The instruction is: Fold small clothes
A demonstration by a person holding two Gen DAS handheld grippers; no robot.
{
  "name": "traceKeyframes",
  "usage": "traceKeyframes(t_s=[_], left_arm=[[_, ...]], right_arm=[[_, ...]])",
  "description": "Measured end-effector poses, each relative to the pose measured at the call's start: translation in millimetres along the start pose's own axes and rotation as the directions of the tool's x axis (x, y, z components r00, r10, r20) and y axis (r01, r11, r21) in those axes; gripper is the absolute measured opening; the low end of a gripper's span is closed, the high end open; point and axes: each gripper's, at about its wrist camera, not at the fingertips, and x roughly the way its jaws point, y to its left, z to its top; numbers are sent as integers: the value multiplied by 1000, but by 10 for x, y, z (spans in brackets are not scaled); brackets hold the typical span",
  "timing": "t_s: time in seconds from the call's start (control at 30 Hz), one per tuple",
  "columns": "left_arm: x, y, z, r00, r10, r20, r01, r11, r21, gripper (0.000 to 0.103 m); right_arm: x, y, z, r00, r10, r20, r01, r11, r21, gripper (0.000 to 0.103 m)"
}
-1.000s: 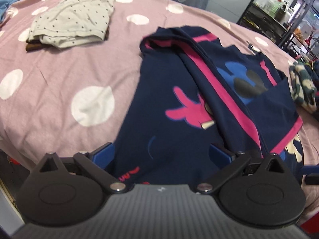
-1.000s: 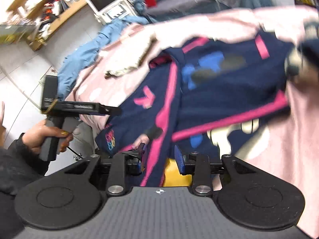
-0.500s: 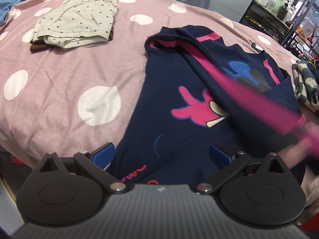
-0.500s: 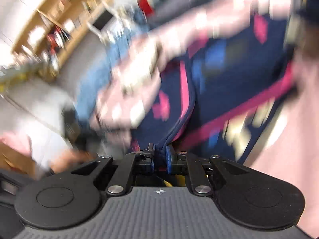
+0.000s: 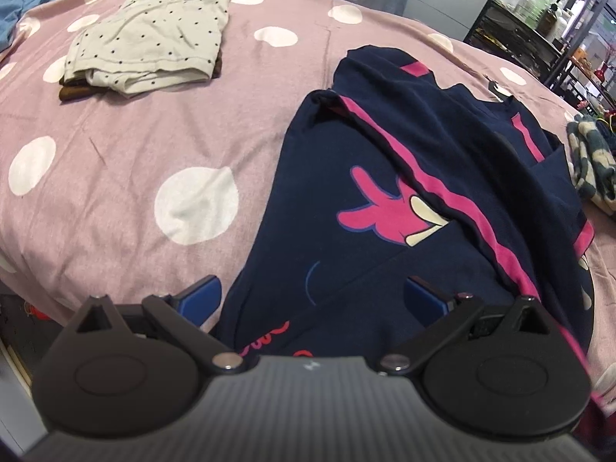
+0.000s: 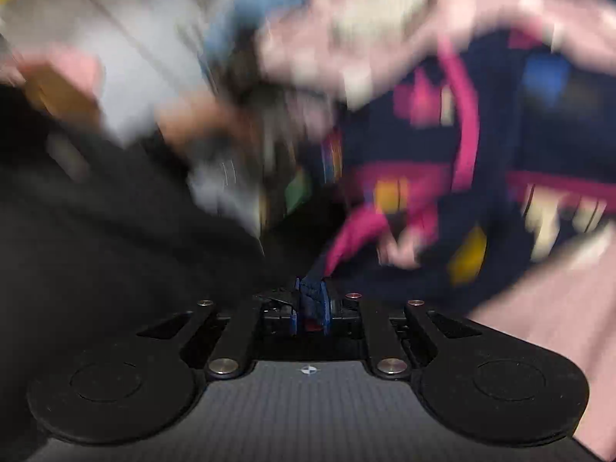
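Navy shirt (image 5: 404,192) with pink stripe and cartoon print — lying on pink polka-dot bedspread (image 5: 134,146), one side folded over along stripe. Left gripper (image 5: 312,292): fingers spread wide, straddling near hem, nothing pinched. Right gripper (image 6: 310,308): fingers pressed together on bunched navy shirt edge — view heavily blurred. Folded dotted cream garment (image 5: 150,34) well apart, far left. Camouflage cloth (image 5: 589,161) at right edge.

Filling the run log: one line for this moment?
left tool open over navy shirt | right tool shut on shirt hem | bedspread
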Motion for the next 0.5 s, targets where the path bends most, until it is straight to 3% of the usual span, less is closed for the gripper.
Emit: traceKeyframes(t_s=[0.1,0.2,0.27,0.33,0.37,0.4,0.43,0.5], left_arm=[[74,-2,95,999,33,21,-34,999,37,103],[206,-147,271,976,171,136,-193,965,176,96],[290,-322,388,923,230,308,-328,889,319,81],[493,-478,491,866,280,415,-467,751,467,73],[625,-515,554,861,293,416,-491,693,527,68],[733,-523,622,877,277,394,-470,668,577,66],[813,-521,679,895,244,373,-434,664,609,65],[942,-542,739,897,212,388,-428,639,640,65]], right_arm=[[-33,-83,-58,1000,22,19,-23,997,68,21],[-213,0,-59,998,-4,60,2,999,37,21],[-388,-3,-74,993,-1,117,-7,998,63,21],[-541,-33,-111,984,-14,179,-4,995,98,21],[-605,-43,-141,978,-17,206,-7,993,116,22],[-670,-63,-175,973,-20,231,-12,991,134,22],[-701,-77,-202,969,-23,246,-15,988,152,22],[-697,-47,-246,964,-40,261,-7,984,176,22]])
